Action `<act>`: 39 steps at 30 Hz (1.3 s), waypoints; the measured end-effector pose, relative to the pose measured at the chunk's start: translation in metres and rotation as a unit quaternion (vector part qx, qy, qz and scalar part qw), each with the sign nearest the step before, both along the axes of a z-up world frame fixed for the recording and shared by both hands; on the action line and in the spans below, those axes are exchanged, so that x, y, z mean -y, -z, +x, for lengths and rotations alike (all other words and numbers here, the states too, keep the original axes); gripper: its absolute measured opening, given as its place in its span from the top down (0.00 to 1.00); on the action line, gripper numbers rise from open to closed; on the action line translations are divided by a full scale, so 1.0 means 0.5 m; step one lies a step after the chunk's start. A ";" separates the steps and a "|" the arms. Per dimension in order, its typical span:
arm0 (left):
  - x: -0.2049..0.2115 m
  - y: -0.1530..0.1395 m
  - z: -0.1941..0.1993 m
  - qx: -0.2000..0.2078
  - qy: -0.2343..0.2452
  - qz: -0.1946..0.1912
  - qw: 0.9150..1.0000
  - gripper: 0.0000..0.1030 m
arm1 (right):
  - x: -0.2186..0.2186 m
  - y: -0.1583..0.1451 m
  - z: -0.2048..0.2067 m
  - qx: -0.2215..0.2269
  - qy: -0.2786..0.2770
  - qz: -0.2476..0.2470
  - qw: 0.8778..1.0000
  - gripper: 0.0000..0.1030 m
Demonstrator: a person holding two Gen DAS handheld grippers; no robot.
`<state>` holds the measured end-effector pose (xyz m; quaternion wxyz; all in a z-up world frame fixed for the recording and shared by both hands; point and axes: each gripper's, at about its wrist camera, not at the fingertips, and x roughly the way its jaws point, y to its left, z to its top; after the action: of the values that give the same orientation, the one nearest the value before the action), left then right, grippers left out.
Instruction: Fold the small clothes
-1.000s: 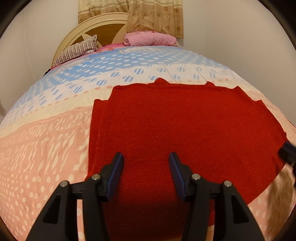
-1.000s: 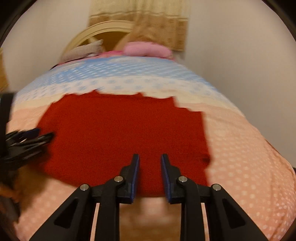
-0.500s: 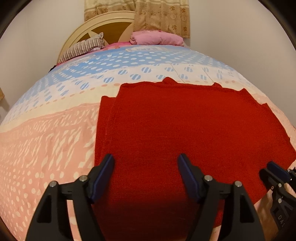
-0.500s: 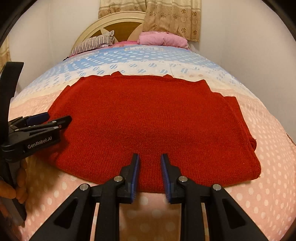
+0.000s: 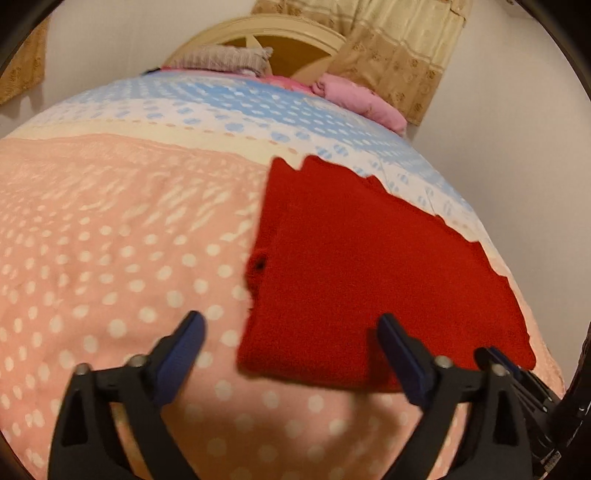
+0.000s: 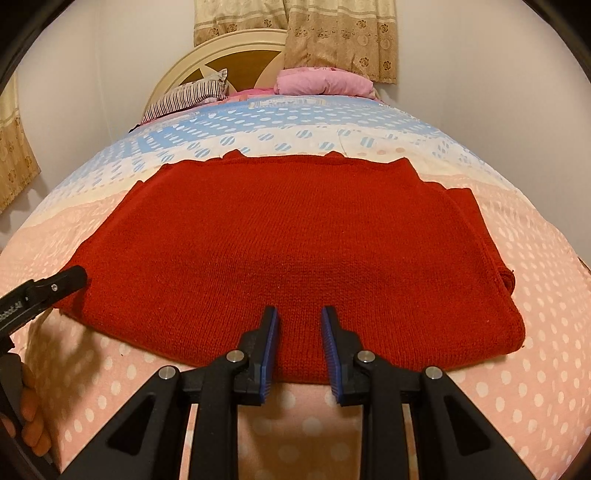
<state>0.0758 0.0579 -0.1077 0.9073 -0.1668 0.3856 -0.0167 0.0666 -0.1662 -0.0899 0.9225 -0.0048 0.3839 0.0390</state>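
A red knitted garment lies flat on the bed, partly folded, with a sleeve tucked along its right side. It also shows in the left wrist view. My left gripper is wide open and empty, above the garment's near left corner. It also shows at the left edge of the right wrist view. My right gripper is open with a narrow gap, empty, over the garment's near edge at its middle. Its tip shows in the left wrist view.
The bed has a pink, cream and blue dotted cover. A striped pillow and a pink bundle lie by the headboard. Curtains hang behind. A wall is close on the right.
My left gripper has opened wider and swung left, off the garment's middle to its near left corner. My right gripper has held its place and gap.
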 end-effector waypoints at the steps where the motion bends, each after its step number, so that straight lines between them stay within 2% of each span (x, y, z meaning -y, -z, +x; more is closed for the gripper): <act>1: 0.003 0.000 0.009 -0.001 0.003 -0.003 1.000 0.01 | 0.001 0.000 0.000 0.000 0.000 0.002 1.000 0.75; 8: -0.002 -0.001 0.080 0.017 0.017 -0.095 0.995 0.01 | 0.005 0.000 -0.001 0.000 0.000 0.007 1.000 0.75; 12: -0.004 -0.003 0.127 0.020 0.021 -0.121 0.992 0.03 | 0.004 0.000 -0.001 0.000 0.000 0.007 1.000 0.75; 13: -0.005 -0.002 0.133 0.022 0.022 -0.127 0.991 0.07 | 0.005 0.000 -0.001 0.000 0.000 0.007 1.000 0.75; 15: -0.008 0.005 0.145 0.015 0.024 -0.134 0.991 0.39 | 0.004 0.000 -0.001 0.000 0.000 0.006 1.000 0.75; 17: -0.018 0.018 0.146 0.009 0.017 -0.140 0.990 0.51 | 0.004 0.000 -0.001 0.000 0.000 0.006 1.000 0.75; 20: -0.034 0.025 0.140 0.011 0.016 -0.164 0.986 0.55 | 0.003 0.000 -0.001 -0.001 0.000 0.001 1.000 0.75; 22: -0.032 0.025 0.138 0.011 0.016 -0.160 0.987 0.55 | -0.002 0.000 -0.002 -0.001 0.000 -0.005 1.000 0.75; 25: -0.018 0.020 0.138 0.010 0.013 -0.132 0.991 0.54 | -0.010 -0.005 -0.002 0.000 0.002 -0.017 1.000 0.75; 29: -0.016 0.022 0.141 0.009 0.010 -0.125 0.992 0.53 | -0.030 -0.047 0.010 0.018 -0.014 0.019 1.000 0.75; 33: -0.019 0.023 0.141 0.009 0.010 -0.126 0.992 0.53 | -0.080 -0.075 0.047 0.036 -0.038 0.021 0.998 0.75; 35: -0.018 0.022 0.141 0.009 0.010 -0.125 0.992 0.53 | -0.100 -0.068 0.071 0.033 -0.044 0.022 0.998 0.75; 38: -0.016 0.023 0.143 0.008 0.010 -0.120 0.993 0.52 | -0.117 -0.015 0.105 -0.011 -0.046 0.017 0.999 0.75; 39: -0.015 0.021 0.142 0.007 0.009 -0.115 0.993 0.52 | -0.117 -0.003 0.103 -0.005 -0.044 0.018 0.999 0.75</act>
<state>0.1469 0.0653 -0.1185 0.8845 -0.2665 0.3764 -0.0706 0.1180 -0.1079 -0.0881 0.9181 -0.0047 0.3869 0.0863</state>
